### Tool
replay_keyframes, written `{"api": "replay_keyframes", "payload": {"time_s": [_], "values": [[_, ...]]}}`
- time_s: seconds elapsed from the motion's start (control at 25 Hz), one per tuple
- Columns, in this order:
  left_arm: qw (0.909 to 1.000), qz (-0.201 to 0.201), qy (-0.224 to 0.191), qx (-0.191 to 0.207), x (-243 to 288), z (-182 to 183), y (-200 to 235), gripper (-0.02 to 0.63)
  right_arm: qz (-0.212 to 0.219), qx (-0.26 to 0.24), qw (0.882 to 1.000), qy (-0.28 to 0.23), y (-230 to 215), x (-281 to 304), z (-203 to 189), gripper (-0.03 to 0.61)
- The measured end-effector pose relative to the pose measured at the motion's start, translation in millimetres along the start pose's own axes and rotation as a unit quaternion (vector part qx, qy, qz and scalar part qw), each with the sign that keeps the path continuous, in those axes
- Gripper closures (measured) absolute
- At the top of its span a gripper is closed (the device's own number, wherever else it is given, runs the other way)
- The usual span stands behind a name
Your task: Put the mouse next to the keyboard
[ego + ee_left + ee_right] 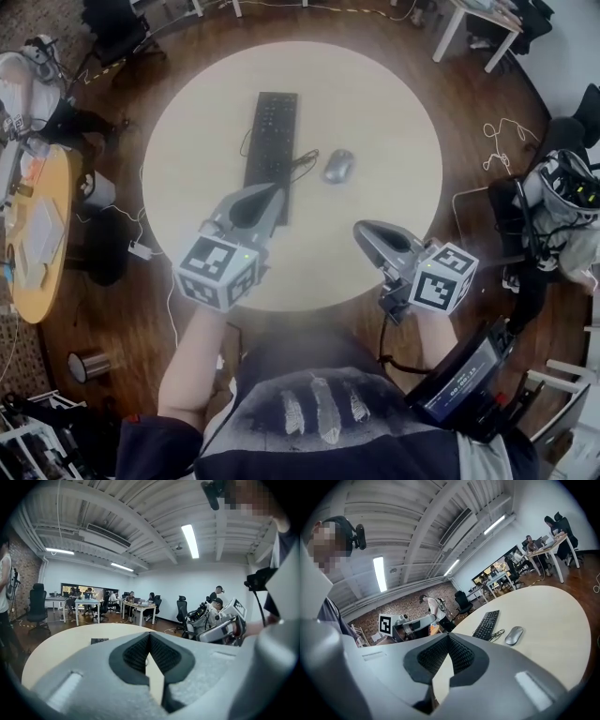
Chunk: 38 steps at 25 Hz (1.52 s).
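The mouse (pixel 338 166) lay on the far half of the round table (pixel 394 112), just right of the keyboard (pixel 273 150), a loop of black cable (pixel 305 165) between them. The left gripper (pixel 272 195) and the right gripper (pixel 364 232) hung at the near edge, each with jaws pressed together on nothing. I reckoned shut jaws would only shove that smooth mouse, or snag it in the cable. The pale tabletop looked slick; dark wood floor (pixel 473 108), office chairs (pixel 37 606) and busy desks (pixel 140 607) surrounded it.

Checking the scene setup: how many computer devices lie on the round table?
2: a black keyboard near the middle of the table, and a grey mouse just right of it, not touching. The grippers cover some table.
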<state>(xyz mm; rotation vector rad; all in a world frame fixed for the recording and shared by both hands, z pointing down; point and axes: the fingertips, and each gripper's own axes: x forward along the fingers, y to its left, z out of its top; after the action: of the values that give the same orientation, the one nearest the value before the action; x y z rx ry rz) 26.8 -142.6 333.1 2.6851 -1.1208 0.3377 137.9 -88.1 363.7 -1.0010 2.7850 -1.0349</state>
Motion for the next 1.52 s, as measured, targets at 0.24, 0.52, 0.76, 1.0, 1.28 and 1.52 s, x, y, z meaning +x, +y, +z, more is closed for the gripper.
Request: {"api": "replay_keyframes", "payload": {"time_s": [0.24,0.52,0.76,1.0,1.28,1.52], "values": [[0.9996,-0.009,-0.008,0.027,-25,-9,9,0.615,-0.016,-0.026,0.999,0.024,25,26,-10,0.577],[0.9961,-0.070,-0.051,0.015,-72,-1,17,0.615,-0.038,-0.044,0.998,0.030,72,61,-16,0.577],[0.9960,-0.069,-0.056,0.010,-98,-7,32,0.615,-0.035,-0.048,0.998,0.031,101,73,-23,0.577],[0.9948,-0.071,-0.024,0.069,-111,-26,38,0.615,-0.054,-0.033,0.998,0.024,114,85,-33,0.577],[0.9920,-0.111,-0.003,0.061,-109,-47,38,0.615,-0.091,-0.005,0.996,-0.011,123,77,-42,0.577],[0.9824,-0.166,0.014,0.085,-97,-54,8,0.614,-0.120,0.016,0.992,-0.026,124,50,-49,0.577]]}}
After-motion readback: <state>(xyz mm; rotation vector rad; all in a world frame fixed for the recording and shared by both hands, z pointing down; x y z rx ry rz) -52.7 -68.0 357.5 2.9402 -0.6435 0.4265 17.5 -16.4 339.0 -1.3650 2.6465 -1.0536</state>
